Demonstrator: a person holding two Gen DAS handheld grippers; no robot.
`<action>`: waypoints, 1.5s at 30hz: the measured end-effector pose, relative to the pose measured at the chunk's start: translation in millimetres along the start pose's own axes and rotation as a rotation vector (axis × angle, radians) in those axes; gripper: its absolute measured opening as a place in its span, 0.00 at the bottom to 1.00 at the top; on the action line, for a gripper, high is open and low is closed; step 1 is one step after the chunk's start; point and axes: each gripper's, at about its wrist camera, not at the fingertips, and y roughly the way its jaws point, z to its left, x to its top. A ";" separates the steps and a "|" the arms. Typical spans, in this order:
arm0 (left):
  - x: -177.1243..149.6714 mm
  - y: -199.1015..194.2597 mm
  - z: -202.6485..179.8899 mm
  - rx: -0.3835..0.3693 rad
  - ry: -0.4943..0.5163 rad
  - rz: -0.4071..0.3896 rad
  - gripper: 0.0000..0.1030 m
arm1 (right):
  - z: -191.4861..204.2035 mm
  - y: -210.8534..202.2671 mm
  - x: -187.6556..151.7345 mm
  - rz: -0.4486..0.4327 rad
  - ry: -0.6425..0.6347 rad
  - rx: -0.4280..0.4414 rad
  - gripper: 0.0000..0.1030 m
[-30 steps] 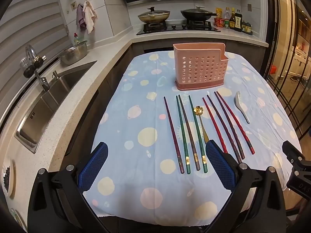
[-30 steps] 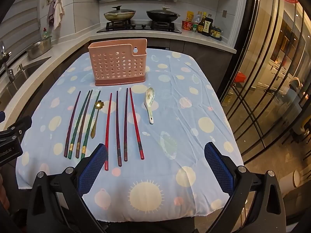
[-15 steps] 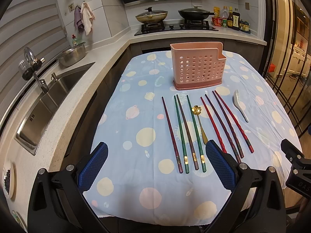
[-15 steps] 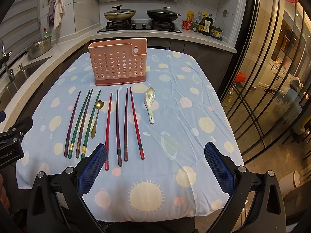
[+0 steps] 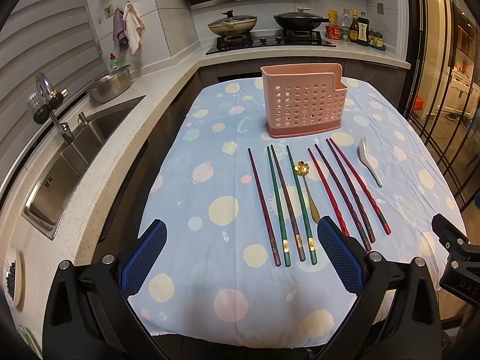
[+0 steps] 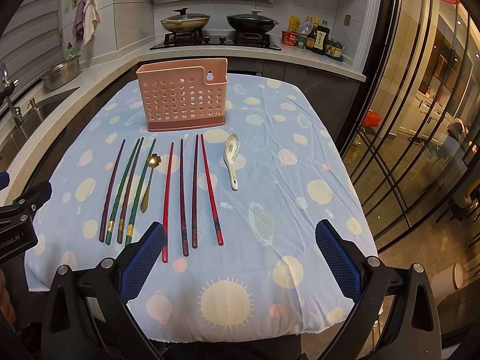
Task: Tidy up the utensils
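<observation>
A pink perforated utensil holder [image 5: 303,106] [image 6: 183,96] stands upright at the far end of the table. In front of it lie several chopsticks in a row: dark purple and green ones [image 5: 280,204] [image 6: 127,189] on the left, red and maroon ones [image 5: 345,189] [image 6: 192,192] on the right. A gold flower-headed spoon [image 5: 306,189] [image 6: 150,177] lies between the two groups. A white ceramic spoon [image 5: 369,162] [image 6: 232,159] rests furthest right. My left gripper [image 5: 243,258] and right gripper [image 6: 240,258] hover open over the near table edge, holding nothing.
A blue tablecloth with planet prints [image 5: 222,210] [image 6: 300,180] covers the table. A counter with sink [image 5: 69,162] and steel bowl [image 5: 111,84] runs along the left. A stove with two lidded pans [image 6: 219,24] and sauce bottles [image 6: 315,37] sits behind. Glass doors [image 6: 420,120] close the right side.
The left gripper view has shifted slightly, so the table appears a little further back. The right gripper and all utensils have stayed put.
</observation>
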 end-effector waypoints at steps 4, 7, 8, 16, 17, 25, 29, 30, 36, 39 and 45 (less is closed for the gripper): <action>0.3 -1.4 -0.5 -0.001 -0.001 0.000 0.93 | 0.0 -0.2 -0.3 -0.001 -0.001 0.000 0.93; 0.2 -2.3 -1.4 -0.001 -0.001 0.002 0.93 | -0.2 0.1 -0.6 0.001 0.001 0.002 0.93; -0.1 -0.3 -0.9 0.000 0.000 0.002 0.93 | -0.3 0.1 -0.6 0.002 0.001 0.001 0.93; 0.1 -2.3 -2.2 0.000 0.000 0.004 0.93 | -0.7 0.4 -1.1 0.003 0.001 0.002 0.93; -0.9 0.6 -2.2 0.000 0.001 0.002 0.93 | -0.8 0.4 -1.2 0.003 0.001 0.003 0.93; -1.2 0.4 -3.5 0.000 0.000 0.003 0.93 | -0.6 0.1 -0.7 0.002 0.003 0.004 0.93; -0.8 0.9 -2.3 0.000 0.000 0.003 0.93 | -1.2 0.3 -0.7 0.001 0.000 0.005 0.93; -0.9 0.8 -2.8 -0.001 -0.001 0.003 0.93 | -0.4 -0.3 -1.8 0.000 -0.002 0.006 0.93; -2.3 -1.6 -8.0 -0.003 -0.003 0.005 0.93 | 1.3 -1.5 -1.9 0.000 -0.004 0.011 0.93; -0.5 1.1 -2.2 0.000 0.001 0.003 0.93 | 3.6 0.1 0.0 -0.001 -0.005 0.012 0.93; -1.6 1.3 -3.8 -0.001 0.001 0.004 0.93 | 2.9 -0.9 -0.6 0.001 -0.005 0.016 0.93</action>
